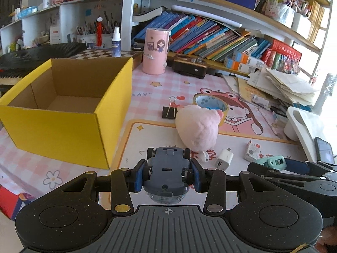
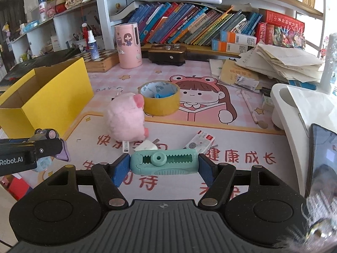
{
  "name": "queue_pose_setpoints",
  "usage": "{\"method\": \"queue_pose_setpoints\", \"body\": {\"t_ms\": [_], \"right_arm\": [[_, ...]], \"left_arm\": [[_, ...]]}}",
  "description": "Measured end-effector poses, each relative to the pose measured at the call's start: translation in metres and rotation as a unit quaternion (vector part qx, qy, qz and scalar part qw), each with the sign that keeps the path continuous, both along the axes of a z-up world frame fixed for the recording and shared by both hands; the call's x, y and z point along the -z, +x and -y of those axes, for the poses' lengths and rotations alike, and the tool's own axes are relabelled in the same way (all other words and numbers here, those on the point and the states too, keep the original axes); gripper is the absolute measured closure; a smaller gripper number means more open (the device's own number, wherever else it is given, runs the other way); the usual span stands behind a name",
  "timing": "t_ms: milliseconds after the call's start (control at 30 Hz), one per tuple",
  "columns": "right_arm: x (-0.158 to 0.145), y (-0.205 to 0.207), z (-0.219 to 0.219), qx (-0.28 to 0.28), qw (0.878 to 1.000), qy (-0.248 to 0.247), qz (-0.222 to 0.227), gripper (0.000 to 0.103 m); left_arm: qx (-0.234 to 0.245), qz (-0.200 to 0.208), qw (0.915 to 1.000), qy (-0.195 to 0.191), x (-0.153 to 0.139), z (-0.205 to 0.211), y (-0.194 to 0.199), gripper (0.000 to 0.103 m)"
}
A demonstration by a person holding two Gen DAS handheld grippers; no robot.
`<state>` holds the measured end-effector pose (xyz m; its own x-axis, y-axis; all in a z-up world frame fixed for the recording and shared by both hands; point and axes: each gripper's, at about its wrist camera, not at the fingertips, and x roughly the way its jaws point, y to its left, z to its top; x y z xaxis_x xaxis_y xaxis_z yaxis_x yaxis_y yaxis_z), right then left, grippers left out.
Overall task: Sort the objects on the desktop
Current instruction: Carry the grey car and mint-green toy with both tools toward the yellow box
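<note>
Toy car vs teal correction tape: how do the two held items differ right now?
The toy car is grey-blue, seen underside up with its wheels showing, nose toward the camera, clamped by the left gripper. The teal correction tape is smooth-bodied with a sawtooth window, lying crosswise, clamped end to end by the right gripper. The car sits in a narrower jaw gap than the tape. Both are small plastic items held above the desk mat.

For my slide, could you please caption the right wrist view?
Right gripper holds a teal correction tape dispenser above the cartoon desk mat.
</note>
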<state>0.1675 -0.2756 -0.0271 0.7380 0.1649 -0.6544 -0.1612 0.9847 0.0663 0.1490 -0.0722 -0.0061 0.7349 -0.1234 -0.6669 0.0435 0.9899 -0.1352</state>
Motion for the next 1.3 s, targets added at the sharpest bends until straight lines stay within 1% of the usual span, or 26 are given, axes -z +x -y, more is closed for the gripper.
{"method": "queue_pose_setpoints", "body": {"t_ms": [200, 467, 733, 933, 1133, 1300], "right_arm": [[-0.004, -0.022, -0.024, 0.012, 1.0, -0.005, 0.0, 0.037], [-0.006, -0.058, -0.069, 0.019, 1.0, -0.009, -0.002, 0.037], [-0.004, -0.108, -0.129, 0.005, 1.0, -0.016, -0.013, 0.037], [0.003, -0.141, -0.169, 0.004, 1.0, -0.01, -0.021, 0.037], [0.004, -0.158, -0.204, -0.009, 0.999, 0.003, -0.032, 0.037], [0.0, -0.163, -0.233, -0.036, 0.999, 0.001, -0.024, 0.037]], "left_arm": [[0.022, 0.014, 0.9997, -0.004, -0.003, -0.023, -0.022, 0.061], [0.027, 0.013, 0.9995, -0.011, 0.0, -0.073, -0.055, 0.061], [0.02, 0.005, 0.9996, -0.019, 0.007, -0.131, -0.098, 0.061], [0.019, 0.001, 0.9997, -0.015, 0.011, -0.169, -0.127, 0.061], [0.0, 0.006, 0.9999, -0.012, 0.007, -0.204, -0.147, 0.061], [-0.019, 0.017, 0.9995, -0.016, 0.004, -0.226, -0.154, 0.061]]}}
